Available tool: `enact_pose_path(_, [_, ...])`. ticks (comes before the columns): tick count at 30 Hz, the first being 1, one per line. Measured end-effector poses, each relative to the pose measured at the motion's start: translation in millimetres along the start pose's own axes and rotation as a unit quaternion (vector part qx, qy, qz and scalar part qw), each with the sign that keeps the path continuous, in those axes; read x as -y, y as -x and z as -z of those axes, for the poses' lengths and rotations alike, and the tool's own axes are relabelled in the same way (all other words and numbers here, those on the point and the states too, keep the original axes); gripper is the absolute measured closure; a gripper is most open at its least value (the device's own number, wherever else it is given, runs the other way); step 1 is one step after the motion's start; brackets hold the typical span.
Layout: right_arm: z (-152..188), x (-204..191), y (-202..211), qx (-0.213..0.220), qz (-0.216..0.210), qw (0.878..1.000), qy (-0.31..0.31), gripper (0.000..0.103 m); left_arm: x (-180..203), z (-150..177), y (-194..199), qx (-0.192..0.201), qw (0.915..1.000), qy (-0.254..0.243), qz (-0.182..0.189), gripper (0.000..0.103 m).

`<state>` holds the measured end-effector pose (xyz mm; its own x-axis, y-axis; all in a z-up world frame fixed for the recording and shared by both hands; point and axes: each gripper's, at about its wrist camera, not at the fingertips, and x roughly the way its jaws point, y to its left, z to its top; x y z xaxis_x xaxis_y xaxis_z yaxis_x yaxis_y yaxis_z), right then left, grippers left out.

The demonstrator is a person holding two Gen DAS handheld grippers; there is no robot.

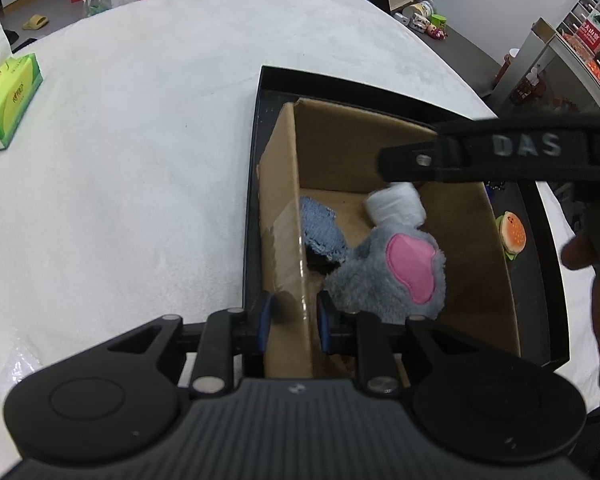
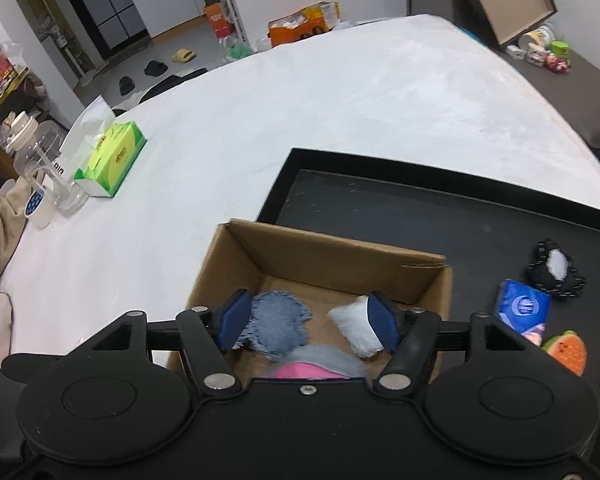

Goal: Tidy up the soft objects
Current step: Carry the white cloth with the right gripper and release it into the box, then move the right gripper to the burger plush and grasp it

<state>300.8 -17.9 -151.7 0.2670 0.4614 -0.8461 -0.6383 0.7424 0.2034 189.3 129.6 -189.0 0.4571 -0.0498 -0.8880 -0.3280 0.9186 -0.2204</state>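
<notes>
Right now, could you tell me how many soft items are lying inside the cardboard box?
3: a blue cloth at the left, a white roll toward the back, a grey plush nearest. Others may be hidden underneath.

a: what sort of place is this?
b: a lived-in home room. slippers [image 2: 183, 56] lie on the floor beyond the white table [image 2: 340, 92], near an orange carton [image 2: 300, 28].
a: anything else?
b: a green tissue box [image 2: 112, 158] sits on the table's left side, jars [image 2: 34, 160] just past its edge, toys [image 2: 548, 54] off its far right corner.
</notes>
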Motion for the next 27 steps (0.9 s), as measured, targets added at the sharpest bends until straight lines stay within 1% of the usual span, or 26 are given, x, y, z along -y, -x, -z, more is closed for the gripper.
enact_pose_path(2, [1.5, 7.8, 7.4, 0.006, 0.005, 1.000, -0.004, 0.035, 3.8, -0.5, 1.3, 0.003, 1.0000, -0.004, -0.004, 0.079])
enact_pose_path(8, [8.2, 31.7, 26.9, 0.019, 0.019, 0.999, -0.020, 0.029, 12.3, -1.8, 4.3, 0.009, 0.9996, -0.013, -0.022, 0.078])
enact_pose_path(10, [11.3, 39.7, 31.7, 0.023, 0.025, 0.999, -0.025, 0.028, 16.1, -3.0, 5.4, 0.012, 0.9994, -0.016, -0.029, 0.076])
enact_pose_path(14, [18.5, 56.1, 38.1, 0.025, 0.032, 0.998, -0.039, 0.028, 23.8, -3.7, 7.2, 0.013, 0.9989, -0.025, -0.038, 0.069])
enact_pose_path(16, [22.4, 63.8, 40.2, 0.025, 0.035, 0.998, -0.046, 0.028, 26.4, -4.0, 8.0, 0.014, 0.9988, -0.027, -0.039, 0.062])
enact_pose_path(18, [26.8, 71.5, 41.5, 0.025, 0.038, 0.998, -0.052, 0.028, 29.1, -5.3, 10.2, 0.021, 0.9985, -0.029, -0.041, 0.052])
enact_pose_path(21, [34.3, 84.7, 43.0, 0.023, 0.045, 0.997, -0.064, 0.027, 34.9, -7.4, 12.6, 0.032, 0.9979, -0.035, -0.044, 0.046])
enact_pose_path(26, [49.1, 107.2, 41.1, 0.016, 0.055, 0.995, -0.087, 0.024, 44.5, -10.4, 8.1, 0.032, 0.9972, -0.043, -0.052, 0.042])
enact_pose_path(27, [51.5, 111.9, 40.5, 0.016, 0.058, 0.994, -0.091, 0.024, 46.6, -10.7, 7.0, 0.032, 0.9970, -0.045, -0.055, 0.040])
